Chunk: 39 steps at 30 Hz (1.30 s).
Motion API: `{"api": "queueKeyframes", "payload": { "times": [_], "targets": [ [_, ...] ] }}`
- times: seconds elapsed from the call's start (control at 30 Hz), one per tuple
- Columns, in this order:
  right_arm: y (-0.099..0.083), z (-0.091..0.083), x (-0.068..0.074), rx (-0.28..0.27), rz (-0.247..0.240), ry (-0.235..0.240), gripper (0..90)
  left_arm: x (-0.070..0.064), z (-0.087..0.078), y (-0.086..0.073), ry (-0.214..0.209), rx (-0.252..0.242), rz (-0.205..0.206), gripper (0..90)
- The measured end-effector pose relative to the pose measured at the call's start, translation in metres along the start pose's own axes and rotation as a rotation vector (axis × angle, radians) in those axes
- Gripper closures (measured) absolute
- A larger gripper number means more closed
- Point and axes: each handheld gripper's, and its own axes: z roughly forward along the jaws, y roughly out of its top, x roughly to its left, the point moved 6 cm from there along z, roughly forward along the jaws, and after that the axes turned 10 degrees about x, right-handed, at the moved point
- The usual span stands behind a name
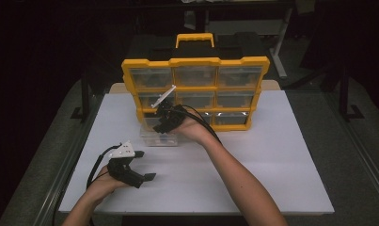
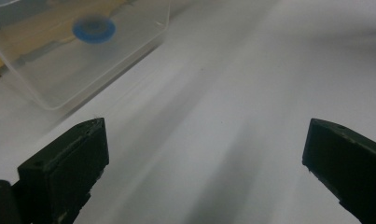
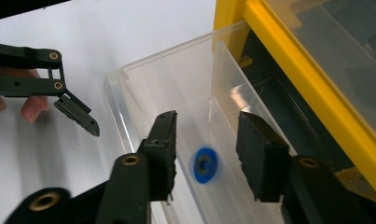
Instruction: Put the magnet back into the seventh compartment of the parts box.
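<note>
A clear plastic bin [image 1: 155, 137] lies on the white table just in front of the yellow organizer case [image 1: 195, 89]. Inside it is a small blue ring [image 3: 205, 164], blurred; it lies below and between the jaws of my right gripper [image 3: 208, 122]. Those jaws stand open and apart from the ring. In the high view my right gripper [image 1: 162, 123] hovers over the bin. My left gripper [image 1: 147, 165] rests low at the front left, open wide and holding nothing. Its own view has the bin [image 2: 59, 70] and blue ring [image 2: 94, 30] at the upper left, beyond the left gripper [image 2: 206, 128].
The organizer stands upright at the back of the table [image 1: 272, 160], with clear drawers and a yellow handle [image 1: 194, 39] on top. One slot [image 3: 288, 116] beside the bin is dark and open. Black cables trail from both grippers. Dark floor surrounds the table.
</note>
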Motion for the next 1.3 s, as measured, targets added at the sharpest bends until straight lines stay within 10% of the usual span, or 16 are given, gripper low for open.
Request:
{"api": "queueKeyframes", "payload": {
  "times": [1.3],
  "targets": [
    [-0.027, -0.038, -0.009, -0.053, 0.05, -0.007, 36.3, 0.001, 0.0, -0.001, 0.004, 0.012, -0.001, 0.3]
  ]
}}
